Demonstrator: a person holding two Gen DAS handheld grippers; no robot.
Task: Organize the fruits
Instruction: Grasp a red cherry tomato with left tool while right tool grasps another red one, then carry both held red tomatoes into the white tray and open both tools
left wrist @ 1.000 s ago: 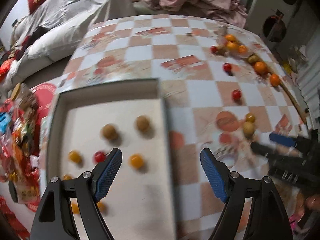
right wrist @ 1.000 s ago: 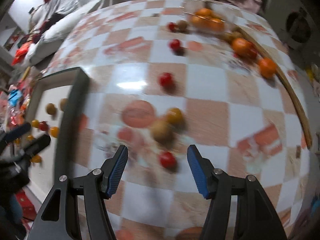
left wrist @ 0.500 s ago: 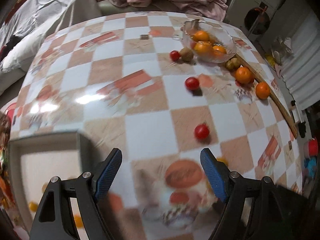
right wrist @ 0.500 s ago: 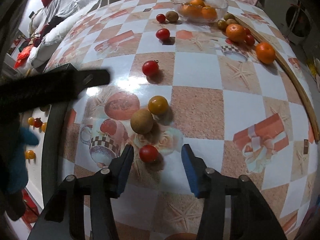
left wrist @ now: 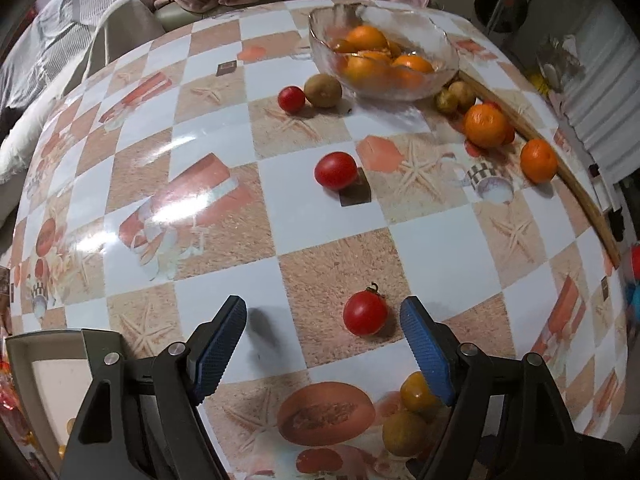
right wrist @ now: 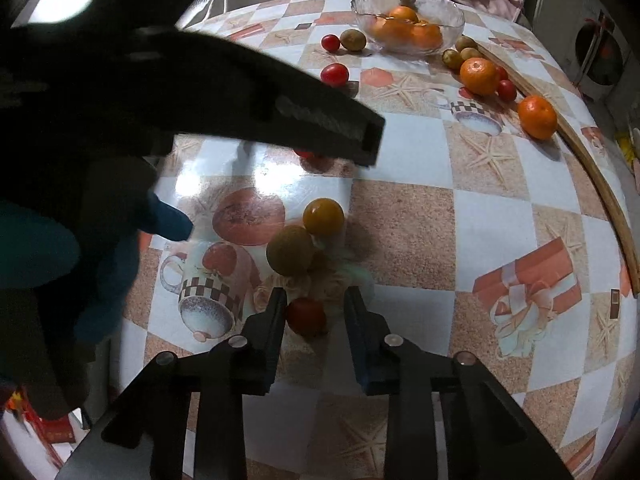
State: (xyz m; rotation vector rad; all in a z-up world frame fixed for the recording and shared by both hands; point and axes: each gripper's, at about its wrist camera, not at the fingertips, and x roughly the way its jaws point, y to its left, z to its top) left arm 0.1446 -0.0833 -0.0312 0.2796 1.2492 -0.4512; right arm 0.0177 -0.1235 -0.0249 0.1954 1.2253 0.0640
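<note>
Since a second ago the left gripper [left wrist: 322, 322] has swung off the tray [left wrist: 56, 342] and out over the checked surface [left wrist: 224, 216]; its fingers, unclenched and narrowing, straddle a red tomato [left wrist: 365, 313] without touching it. Right gripper [right wrist: 315, 309] has hardly shifted, its fingers closing on another red tomato [right wrist: 306, 316]: one finger touches it, the other stands just apart. Beyond lie a kiwi [right wrist: 290, 250] and a yellow tomato [right wrist: 323, 216], touching. Oranges fill the glass bowl [left wrist: 440, 46] at the far edge.
</note>
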